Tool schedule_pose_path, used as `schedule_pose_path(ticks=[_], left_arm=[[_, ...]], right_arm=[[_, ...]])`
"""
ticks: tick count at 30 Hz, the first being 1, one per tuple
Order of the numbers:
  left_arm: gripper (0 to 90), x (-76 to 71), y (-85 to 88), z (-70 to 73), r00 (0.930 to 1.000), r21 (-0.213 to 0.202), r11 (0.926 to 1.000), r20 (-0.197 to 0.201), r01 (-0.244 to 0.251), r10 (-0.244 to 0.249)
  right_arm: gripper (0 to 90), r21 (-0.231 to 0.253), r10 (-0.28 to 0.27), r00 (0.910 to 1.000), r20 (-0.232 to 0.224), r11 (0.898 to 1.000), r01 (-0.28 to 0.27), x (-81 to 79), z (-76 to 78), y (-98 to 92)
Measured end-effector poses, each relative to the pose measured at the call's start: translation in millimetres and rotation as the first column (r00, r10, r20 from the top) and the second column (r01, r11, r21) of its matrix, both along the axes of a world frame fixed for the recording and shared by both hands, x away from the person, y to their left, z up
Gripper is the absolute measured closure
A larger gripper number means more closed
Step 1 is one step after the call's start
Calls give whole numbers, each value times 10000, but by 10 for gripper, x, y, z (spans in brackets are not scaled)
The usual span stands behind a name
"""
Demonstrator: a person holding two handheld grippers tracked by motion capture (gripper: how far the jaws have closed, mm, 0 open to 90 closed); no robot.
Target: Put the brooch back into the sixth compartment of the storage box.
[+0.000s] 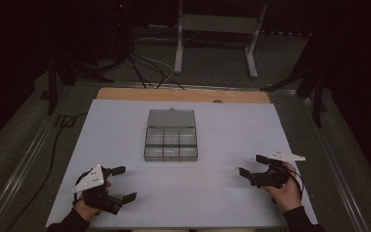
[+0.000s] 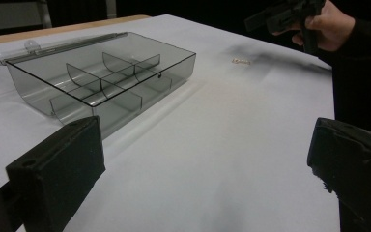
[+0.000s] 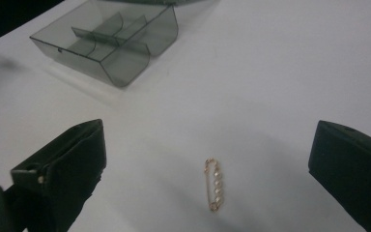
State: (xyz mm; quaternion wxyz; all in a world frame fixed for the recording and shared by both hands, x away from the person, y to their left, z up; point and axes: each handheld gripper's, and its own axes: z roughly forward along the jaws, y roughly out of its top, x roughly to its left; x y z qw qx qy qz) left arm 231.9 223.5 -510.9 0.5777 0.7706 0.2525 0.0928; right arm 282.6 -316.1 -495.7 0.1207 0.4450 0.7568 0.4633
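A smoky clear compartment box [image 1: 171,144] lies at the middle of the white table with its lid [image 1: 171,118] folded back flat behind it; its several compartments look empty. A small gold pin with pearl beads [image 3: 214,184] rests on the table between the wide-apart jaws of my right gripper [image 3: 207,147], untouched. From above, the right gripper [image 1: 250,164] is open at the front right, pointing left. My left gripper [image 1: 125,183] is open at the front left with nothing in it. In the left gripper view [image 2: 205,164] the box [image 2: 101,77] is ahead to the left and the pin [image 2: 241,61] farther off.
A white sheet [image 1: 125,125] covers the table, with a wooden edge [image 1: 183,94] at the far side. Beyond it are a white stand's legs [image 1: 178,53] and cables on the dark floor. Metal rails run along both table sides.
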Motion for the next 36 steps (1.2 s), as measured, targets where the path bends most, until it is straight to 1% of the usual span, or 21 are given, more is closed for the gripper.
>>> schedule_pose_path(ticks=[1, 2, 3, 4, 6, 8, 9, 11, 14, 17, 19, 21, 23, 27, 29, 31, 36], left_arm=[[11, -1, 0, 0, 10000, 17, 10000, 8, 3, -3], [11, -3, -1, 0, 10000, 27, 10000, 9, 8, -8], [11, -2, 0, 1, 10000, 19, 10000, 12, 13, -13], [11, 0, 0, 2, 10000, -13, 10000, 10, 10, -10], [11, 1, 0, 1, 10000, -14, 10000, -2, -1, 1], [11, -1, -1, 0, 10000, 32, 10000, 5, 3, -3], [11, -1, 0, 1, 10000, 7, 10000, 9, -1, 1], [11, 0, 0, 0, 10000, 9, 10000, -15, -19, 19], [11, -1, -1, 0, 10000, 41, 10000, 8, -7, 7], [11, 0, -1, -2, 10000, 41, 10000, -12, -21, 21], [11, 0, -2, -2, 10000, 68, 10000, -16, -9, 9], [11, 2, -2, -2, 10000, 14, 10000, -60, -17, 17], [11, 2, -1, -3, 10000, 73, 10000, -46, -23, 23], [11, 4, -2, -4, 10000, 50, 10000, -62, -26, 27], [11, 4, -3, -8, 10000, 89, 10000, -65, 3, -3], [11, 7, -2, -9, 10000, 80, 10000, -89, 8, -8], [11, 8, -4, -10, 9999, 61, 10000, -105, 17, -16]], right_arm=[[28, -46, 16, 9999, -126, 10000, -16, 2, -6, 7], [39, -91, 25, 9999, -129, 10000, -27, 1, -10, 12], [58, -115, 35, 9997, -225, 9999, -38, 2, -13, 21], [64, -133, 44, 9995, -319, 9999, -48, 3, -17, 27], [77, -168, 54, 9994, -347, 9998, -60, 5, -24, 35], [159, -299, 20, 9983, -580, 9995, -37, 8, -41, 59], [174, -327, 41, 9977, -669, 9994, -63, 11, -49, 69], [213, -547, 14, 9967, -815, 9985, -58, 19, -69, 90], [277, -586, -31, 9941, -1085, 9983, -33, 31, -83, 108], [381, -578, -208, 9905, -1363, 9982, 130, 44, -85, 120], [414, -725, -342, 9890, -1440, 9971, 239, 54, -96, 134], [451, -1008, -445, 9874, -1519, 9945, 293, 68, -117, 149], [487, -1250, -550, 9855, -1607, 9915, 349, 79, -141, 164], [566, -1553, -659, 9836, -1681, 9871, 395, 94, -153, 188], [609, -1728, -721, 9838, -1639, 9840, 433, 97, -156, 197], [636, -1824, -737, 9837, -1640, 9823, 432, 99, -161, 202], [701, -2129, -869, 9796, -1810, 9759, 473, 120, -191, 218]])
